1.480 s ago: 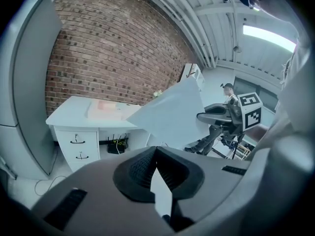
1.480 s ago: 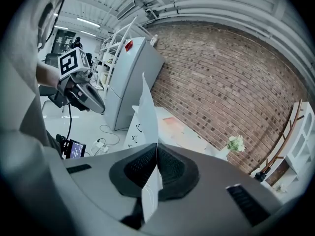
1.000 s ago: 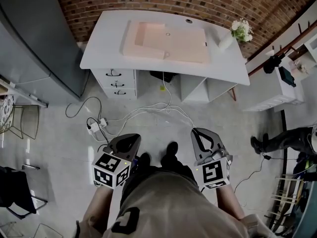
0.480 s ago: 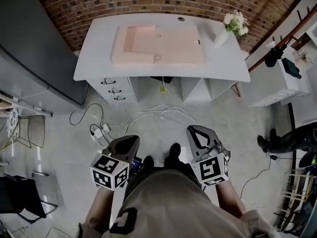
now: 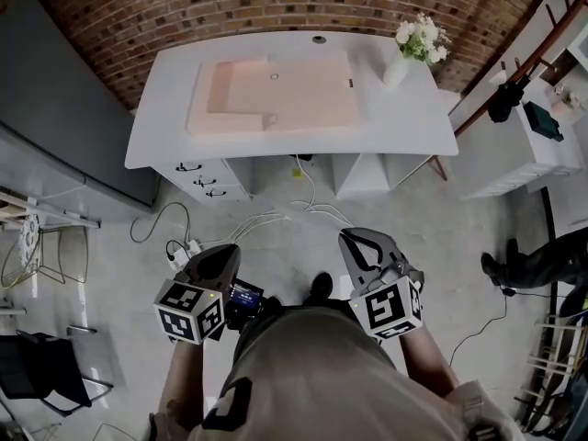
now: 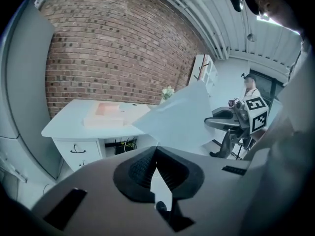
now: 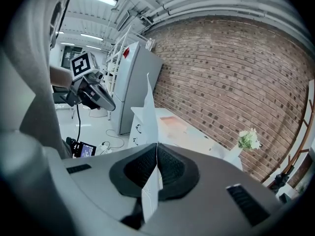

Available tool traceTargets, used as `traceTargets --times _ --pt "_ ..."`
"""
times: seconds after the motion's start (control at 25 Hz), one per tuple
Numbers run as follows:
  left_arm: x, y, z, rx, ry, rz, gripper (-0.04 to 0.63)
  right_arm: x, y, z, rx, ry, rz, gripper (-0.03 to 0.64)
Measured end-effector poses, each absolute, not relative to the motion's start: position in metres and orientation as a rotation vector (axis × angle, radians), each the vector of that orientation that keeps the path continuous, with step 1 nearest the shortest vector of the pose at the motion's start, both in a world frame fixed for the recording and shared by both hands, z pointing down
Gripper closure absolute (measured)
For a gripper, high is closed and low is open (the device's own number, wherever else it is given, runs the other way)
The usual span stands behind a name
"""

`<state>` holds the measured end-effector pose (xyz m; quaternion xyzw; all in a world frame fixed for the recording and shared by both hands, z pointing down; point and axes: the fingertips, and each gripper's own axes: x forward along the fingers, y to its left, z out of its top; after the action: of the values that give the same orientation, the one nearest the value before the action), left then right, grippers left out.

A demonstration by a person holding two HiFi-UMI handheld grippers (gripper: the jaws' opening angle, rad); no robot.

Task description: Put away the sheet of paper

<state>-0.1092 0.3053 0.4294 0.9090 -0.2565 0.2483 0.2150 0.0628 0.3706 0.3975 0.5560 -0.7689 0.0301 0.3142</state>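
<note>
Between the left claw (image 6: 156, 167) and the right claw (image 7: 156, 165) hangs the sheet of paper (image 6: 183, 116). Each claw is clenched on one end of it, as the two gripper views show. The long axis of the sheet goes from left to right in front of the person, about parallel to the front edge of the white bench (image 5: 409, 122). In the head view I cannot make out the sheet itself, perhaps because it stands nearly on its edge under the camera. The bench is straight ahead of both claws and well apart from them, with bare floor and some cables (image 5: 276, 217) between. On the bench lies a flat pink tray (image 5: 276, 90), which I judge to be the likely place for the paper. It lies a little to the left of the middle, so the left claw is somewhat nearer to it, while the vase of flowers (image 5: 415, 42) is on the right side. I find no brand and no readable writing. Only the black and white square markers on the cubes and a small lit screen (image 5: 244, 294) show, and its print is too small to read.
</note>
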Motion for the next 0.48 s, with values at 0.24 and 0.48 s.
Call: traceTargets --times 0.24,0.48 --pt "-0.087 0.293 0.431 2.517 -0.797 0.703 0.581 0.093 0.367 0.399 1.421 -2.061 0.064 0.594" --pt "-0.056 0.283 0.44 2.538 -0.879 0.772 0.581 0.127 0.37 0.403 1.398 -2.09 0.063 0.594"
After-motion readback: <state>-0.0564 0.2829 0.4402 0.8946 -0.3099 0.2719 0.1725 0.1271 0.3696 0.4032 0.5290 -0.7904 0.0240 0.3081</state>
